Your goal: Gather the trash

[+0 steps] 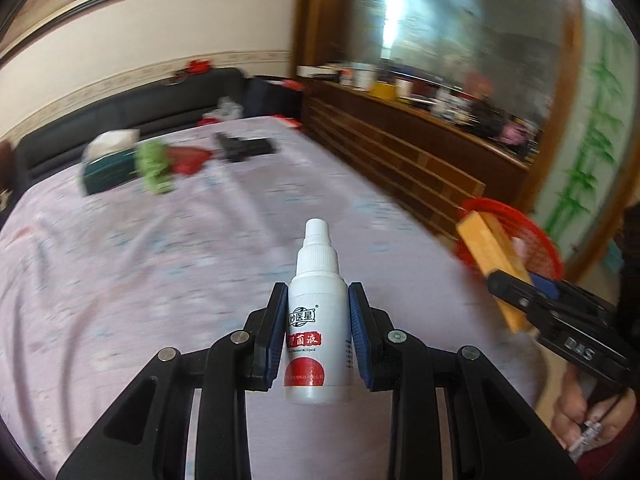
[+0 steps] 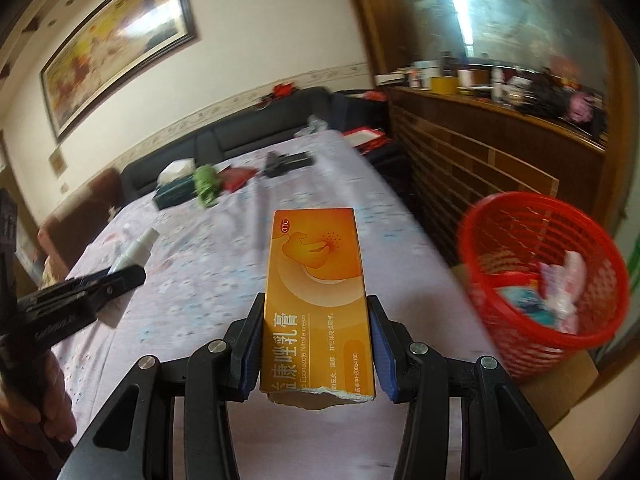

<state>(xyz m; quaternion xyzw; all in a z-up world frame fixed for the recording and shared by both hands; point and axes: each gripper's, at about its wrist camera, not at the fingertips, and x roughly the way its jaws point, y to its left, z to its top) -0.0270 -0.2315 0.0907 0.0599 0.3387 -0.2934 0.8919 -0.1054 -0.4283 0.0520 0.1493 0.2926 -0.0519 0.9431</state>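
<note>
Blurred red basket (image 2: 540, 280) — contents unclear, far rim cut off.

Motion blur smears the basket's contents (image 2: 548, 300) beyond telling.

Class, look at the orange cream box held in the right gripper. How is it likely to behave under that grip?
The orange box is thin card with a torn near end, so it probably dents if the right gripper squeezes hard. It looks light, possibly empty. Its flat sides suit the pads; rolling seems unlikely.
</note>
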